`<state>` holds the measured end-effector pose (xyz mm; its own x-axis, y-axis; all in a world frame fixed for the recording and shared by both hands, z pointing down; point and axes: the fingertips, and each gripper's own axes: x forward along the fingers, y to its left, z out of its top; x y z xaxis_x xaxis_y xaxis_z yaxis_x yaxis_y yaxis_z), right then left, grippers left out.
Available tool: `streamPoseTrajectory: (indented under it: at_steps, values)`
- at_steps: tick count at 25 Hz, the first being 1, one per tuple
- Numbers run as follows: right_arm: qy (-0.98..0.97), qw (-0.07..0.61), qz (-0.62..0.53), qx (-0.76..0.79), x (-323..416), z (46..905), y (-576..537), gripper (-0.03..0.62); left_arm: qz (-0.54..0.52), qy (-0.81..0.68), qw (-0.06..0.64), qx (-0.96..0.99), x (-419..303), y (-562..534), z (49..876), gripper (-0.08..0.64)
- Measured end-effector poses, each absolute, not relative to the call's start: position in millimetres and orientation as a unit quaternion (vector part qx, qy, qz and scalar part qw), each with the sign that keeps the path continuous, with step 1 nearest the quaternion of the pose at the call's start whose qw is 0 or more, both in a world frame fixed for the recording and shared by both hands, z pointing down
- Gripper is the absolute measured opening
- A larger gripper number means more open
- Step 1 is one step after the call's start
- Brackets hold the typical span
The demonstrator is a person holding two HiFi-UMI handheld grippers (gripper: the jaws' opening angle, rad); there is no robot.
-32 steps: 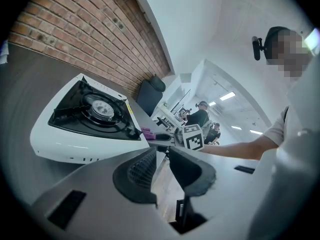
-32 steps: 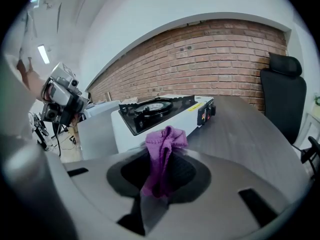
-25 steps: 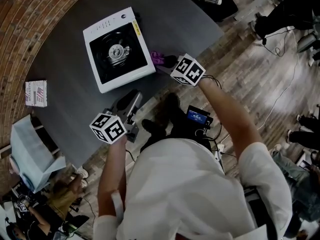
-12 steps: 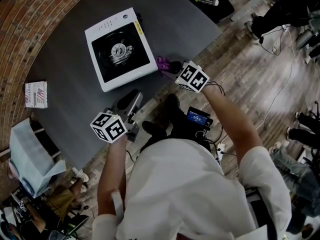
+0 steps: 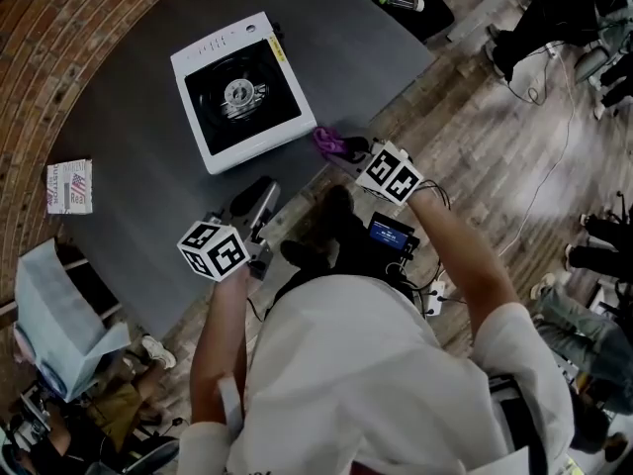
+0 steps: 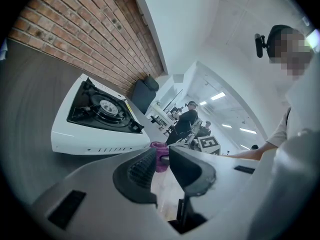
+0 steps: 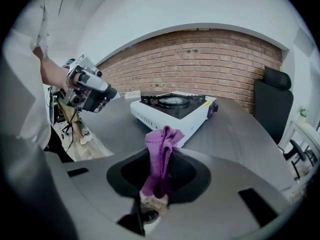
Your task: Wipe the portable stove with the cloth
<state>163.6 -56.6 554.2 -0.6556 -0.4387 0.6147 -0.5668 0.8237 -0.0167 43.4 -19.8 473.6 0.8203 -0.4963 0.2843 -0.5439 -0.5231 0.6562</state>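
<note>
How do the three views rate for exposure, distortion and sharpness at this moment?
Head view: dim overall, yet the stove is sharp. Left gripper view: strong fisheye, black corners, glaring ceiling lights, the left tool filling the lower frame. Right gripper view: the brick wall bows into an arc; the cloth held in the right tool is crisp.

- A dark grey table [image 5: 129,107] with a curved edge stands on pale wooden plank flooring [image 5: 495,137].
- A white square portable stove with a black burner top [image 5: 242,92] sits on its far part.
- A small white printed packet [image 5: 69,186] lies at the left, well apart from the stove.
</note>
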Motion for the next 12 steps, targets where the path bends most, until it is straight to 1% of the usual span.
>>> streamPoseTrajectory:
  at_steps: [5, 12]
  values:
    - [-0.908, 0.297, 0.082, 0.285, 136, 541, -40, 0.097, 0.034, -0.301, 0.383, 0.873, 26, -10, 476, 0.086]
    - [-0.924, 0.287, 0.047, 0.250, 57, 534, -33, 0.097, 0.032, -0.321, 0.380, 0.867, -11, 0, 480, 0.086]
